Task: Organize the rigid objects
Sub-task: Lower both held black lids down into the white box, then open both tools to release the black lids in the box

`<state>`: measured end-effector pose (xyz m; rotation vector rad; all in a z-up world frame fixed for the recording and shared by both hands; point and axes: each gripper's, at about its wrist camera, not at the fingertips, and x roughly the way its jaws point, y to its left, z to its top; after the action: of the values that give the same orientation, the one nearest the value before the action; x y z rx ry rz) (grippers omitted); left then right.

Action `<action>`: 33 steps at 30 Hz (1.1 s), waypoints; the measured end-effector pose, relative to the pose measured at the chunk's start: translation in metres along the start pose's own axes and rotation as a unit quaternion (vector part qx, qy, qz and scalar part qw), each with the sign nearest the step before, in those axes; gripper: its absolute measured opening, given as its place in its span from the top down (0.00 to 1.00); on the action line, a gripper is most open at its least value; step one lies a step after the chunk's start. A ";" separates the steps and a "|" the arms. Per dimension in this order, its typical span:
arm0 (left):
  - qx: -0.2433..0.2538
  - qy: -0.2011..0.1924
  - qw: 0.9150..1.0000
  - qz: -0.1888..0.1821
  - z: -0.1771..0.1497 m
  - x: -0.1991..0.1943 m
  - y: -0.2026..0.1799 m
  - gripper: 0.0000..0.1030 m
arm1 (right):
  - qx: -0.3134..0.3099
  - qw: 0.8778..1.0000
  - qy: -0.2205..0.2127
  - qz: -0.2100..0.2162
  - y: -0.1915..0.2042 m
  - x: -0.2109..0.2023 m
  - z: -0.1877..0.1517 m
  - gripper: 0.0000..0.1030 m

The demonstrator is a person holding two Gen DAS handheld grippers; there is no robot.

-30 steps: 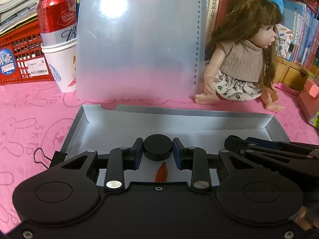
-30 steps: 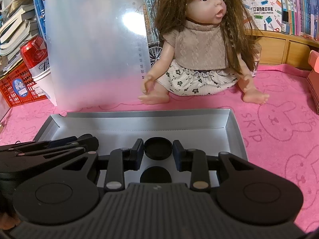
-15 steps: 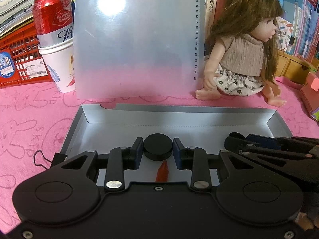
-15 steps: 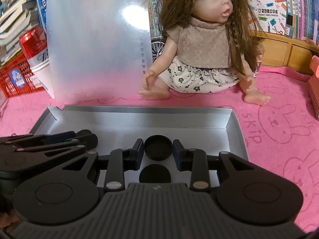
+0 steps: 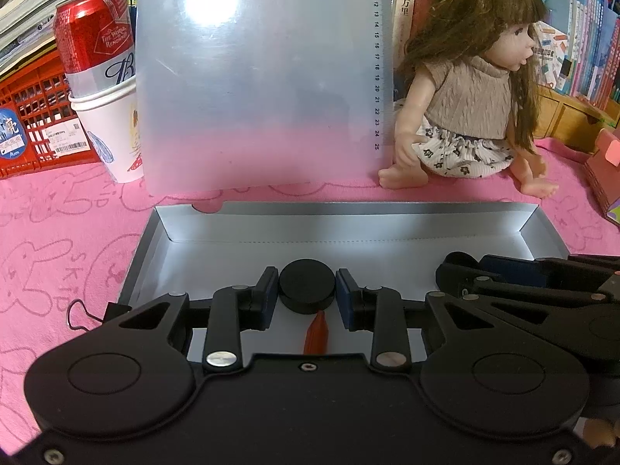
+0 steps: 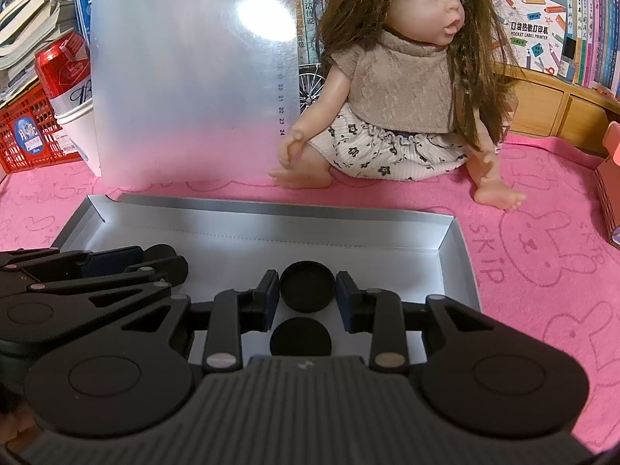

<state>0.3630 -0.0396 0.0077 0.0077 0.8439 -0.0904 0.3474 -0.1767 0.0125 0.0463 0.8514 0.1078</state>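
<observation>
My left gripper (image 5: 307, 290) is shut on a black round puck (image 5: 306, 286), held over the near part of a silver tray (image 5: 348, 209). A small red piece (image 5: 316, 333) lies on the tray floor just under it. My right gripper (image 6: 307, 290) is shut on a black round cap (image 6: 307, 285) with its hollow side up, over the same tray (image 6: 271, 213). Another black disc (image 6: 300, 337) lies on the floor just below the cap. The two grippers sit side by side, the right one (image 5: 457, 271) reaching in from the right of the left wrist view.
A translucent sheet (image 5: 263, 77) with a ruler edge stands behind the tray beside a seated doll (image 5: 472, 89). A red can (image 5: 93, 35) sits in a paper cup (image 5: 112, 128) by a red crate (image 5: 31, 124). A binder clip (image 5: 112, 310) lies at the tray's left. Books line the back.
The right wrist view has rolled a little, so the tray now looks tilted. Both grippers stay where they were with the black pieces still between their pads.
</observation>
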 end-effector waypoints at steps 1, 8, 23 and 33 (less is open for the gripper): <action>0.001 0.000 1.000 0.000 0.000 0.000 0.000 0.70 | 0.001 1.000 0.000 0.000 0.000 0.000 0.000 0.61; 0.001 0.000 1.000 0.001 0.000 0.000 0.000 0.69 | 0.004 1.000 -0.002 0.004 -0.002 -0.001 0.000 0.48; -0.015 -0.003 1.000 0.005 -0.003 -0.010 0.008 0.50 | 0.012 1.000 -0.021 -0.009 -0.010 -0.014 -0.003 0.30; -0.007 -0.025 1.000 0.017 -0.005 -0.034 0.013 0.32 | 0.006 0.999 -0.038 -0.015 -0.011 -0.037 -0.004 0.17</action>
<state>0.3381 -0.0241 0.0290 0.0061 0.7951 -0.0526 0.3217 -0.1917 0.0365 0.0498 0.7762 0.0727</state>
